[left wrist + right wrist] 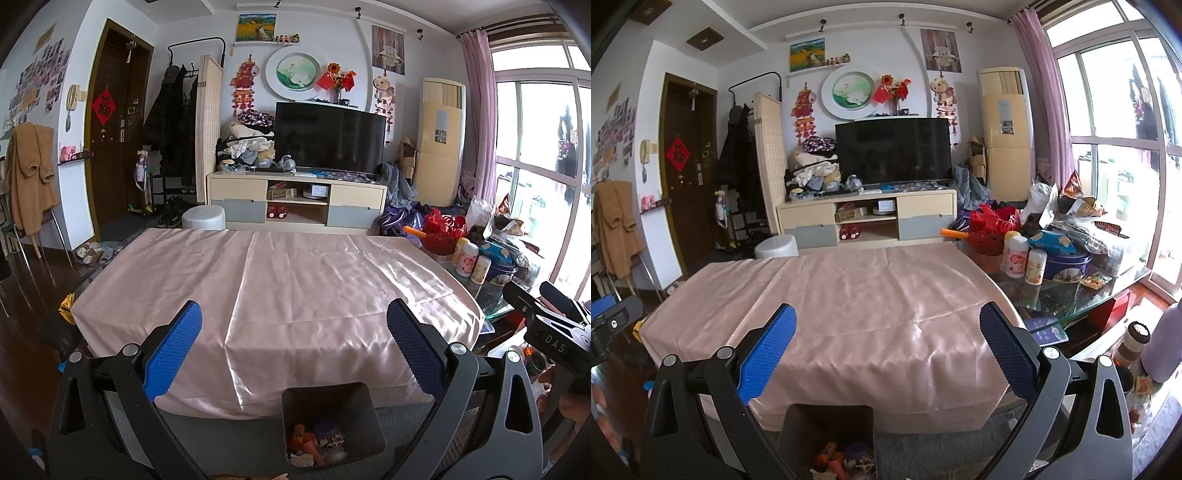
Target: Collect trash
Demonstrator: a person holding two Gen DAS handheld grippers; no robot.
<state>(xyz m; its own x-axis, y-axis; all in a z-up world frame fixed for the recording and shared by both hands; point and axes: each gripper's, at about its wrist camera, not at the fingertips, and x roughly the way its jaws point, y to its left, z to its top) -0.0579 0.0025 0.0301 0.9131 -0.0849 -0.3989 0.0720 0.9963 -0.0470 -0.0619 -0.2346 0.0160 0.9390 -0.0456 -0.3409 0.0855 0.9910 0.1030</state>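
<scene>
In the left wrist view, the left gripper (294, 341) spreads its blue-padded fingers (173, 347) wide across the lower half of the frame, with nothing between them. Low in the centre, between the two finger arms, stands a dark bin (332, 424) on the grey floor, just in front of the table's near edge. Inside it lie scraps of trash (317, 445): orange, purple and whitish pieces.

In the right wrist view, the right gripper (887, 343) is likewise spread wide and grips nothing, its blue pads (767, 352) framing the lower middle of the frame. The same bin (827, 424) shows at bottom centre, slightly left, with the trash (846, 459) at its bottom.

Beyond both grippers, a pink satin cloth (277, 295) covers the table and fills the middle of each frame. At the right of the frame, on a glass tabletop (1071, 306), stand two white bottles (1015, 256), a blue tin (1067, 264), a red basket (990, 236) and crumpled bags. Part of the right-hand tool (550, 332) enters the left view at the right edge.

At the top centre of both views, a black television (330, 138) sits on a pale cabinet (295, 199) against the far wall.
</scene>
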